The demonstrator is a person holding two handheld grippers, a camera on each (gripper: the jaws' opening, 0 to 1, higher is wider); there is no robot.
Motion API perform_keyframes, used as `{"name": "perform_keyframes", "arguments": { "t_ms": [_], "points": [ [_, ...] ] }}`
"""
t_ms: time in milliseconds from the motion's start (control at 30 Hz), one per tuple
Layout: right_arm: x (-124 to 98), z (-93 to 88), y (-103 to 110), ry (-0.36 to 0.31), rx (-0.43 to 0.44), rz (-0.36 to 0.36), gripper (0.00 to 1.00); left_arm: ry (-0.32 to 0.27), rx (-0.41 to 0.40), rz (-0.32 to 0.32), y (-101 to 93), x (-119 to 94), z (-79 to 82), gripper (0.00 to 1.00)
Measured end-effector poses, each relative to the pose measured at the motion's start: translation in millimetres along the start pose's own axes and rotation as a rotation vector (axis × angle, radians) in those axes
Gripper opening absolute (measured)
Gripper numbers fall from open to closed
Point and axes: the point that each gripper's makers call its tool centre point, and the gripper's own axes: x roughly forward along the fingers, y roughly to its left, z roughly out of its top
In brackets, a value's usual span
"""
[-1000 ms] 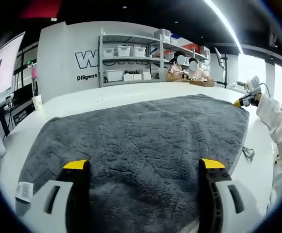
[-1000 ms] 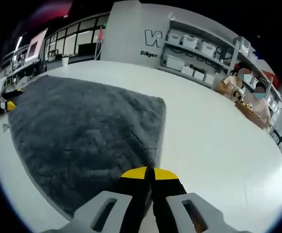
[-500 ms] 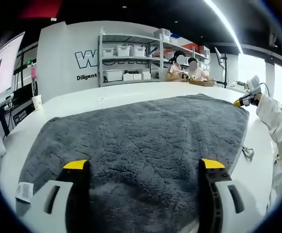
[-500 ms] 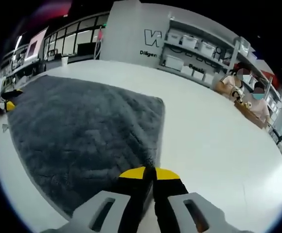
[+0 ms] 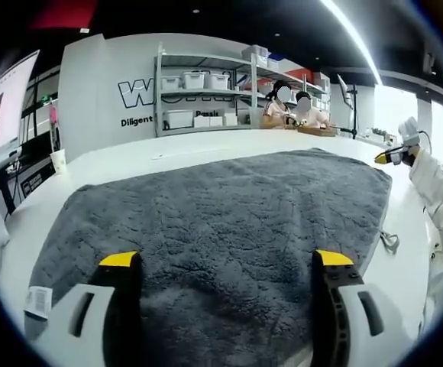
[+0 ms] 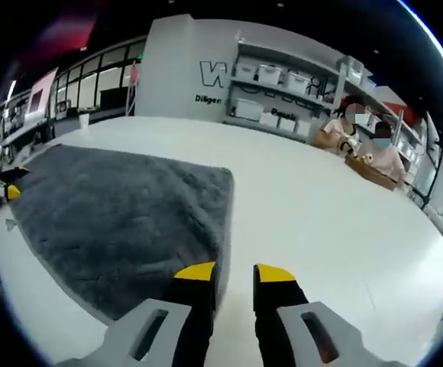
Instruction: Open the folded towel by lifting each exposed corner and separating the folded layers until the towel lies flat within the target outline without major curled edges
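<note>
Left gripper view shows my left claw [image 5: 227, 260] with its two yellow-tipped jaws wide apart, low over the grey towel [image 5: 221, 214]. Nothing is between the jaws; the towel passes under them. The towel lies spread out on the white table [image 5: 130, 160], and a small white label [image 5: 37, 300] sits at its near left edge. At the far right I see my right claw [image 5: 383, 158], near the far right corner of the towel, with my white sleeve [image 5: 435, 191] behind it. A paper cup [image 5: 58, 160] stands on the table at the left. Far behind, two people sit beside shelves [image 5: 206, 95] with white boxes.

Right gripper view shows my right claw [image 6: 234, 271] with a small gap between the jaws, holding nothing. The towel [image 6: 122, 222] lies to the left of the jaws, and its near corner is just beside the left jaw. My left claw [image 6: 8, 189] is at the far left edge, by the towel. The white table [image 6: 336, 222] continues to the right.
</note>
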Motion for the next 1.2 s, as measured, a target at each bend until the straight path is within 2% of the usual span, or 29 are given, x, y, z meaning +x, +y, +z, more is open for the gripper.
{"name": "perform_keyframes", "arguments": {
  "t_ms": [233, 400, 533, 600, 867, 933, 1100, 1200],
  "points": [
    [-12.9, -8.4, 17.3, 0.022, 0.012, 0.044, 0.11, -0.005, 0.0, 0.0, -0.5, 0.0, 0.2, 0.91],
    [-19.0, -26.1, 21.2, 0.089, 0.016, 0.056, 0.11, -0.006, 0.0, 0.0, -0.5, -0.1, 0.2, 0.91],
    [-22.3, -35.1, 19.5, 0.111, 0.031, 0.051, 0.06, -0.007, 0.0, 0.0, -0.5, -0.3, 0.2, 0.91],
    [-22.0, -41.2, 23.8, 0.126, 0.049, 0.072, 0.04, -0.006, 0.0, 0.0, -0.6, -0.3, 0.2, 0.91],
    [-21.4, -44.7, 27.0, 0.135, 0.093, 0.096, 0.0, -0.006, -0.001, 0.005, -1.0, -0.9, -0.1, 0.91],
    [-21.9, -44.9, 27.6, 0.14, 0.077, 0.099, 0.0, -0.007, -0.001, 0.005, -0.9, -1.0, 0.0, 0.91],
    [-22.3, -44.6, 30.0, 0.187, -0.028, 0.092, 0.0, -0.002, 0.0, 0.006, -0.9, -1.6, -0.2, 0.9],
    [-22.9, -45.3, 29.1, 0.2, -0.052, 0.09, 0.0, 0.0, 0.001, 0.002, -1.3, -3.5, -0.9, 0.9]
  ]
}}
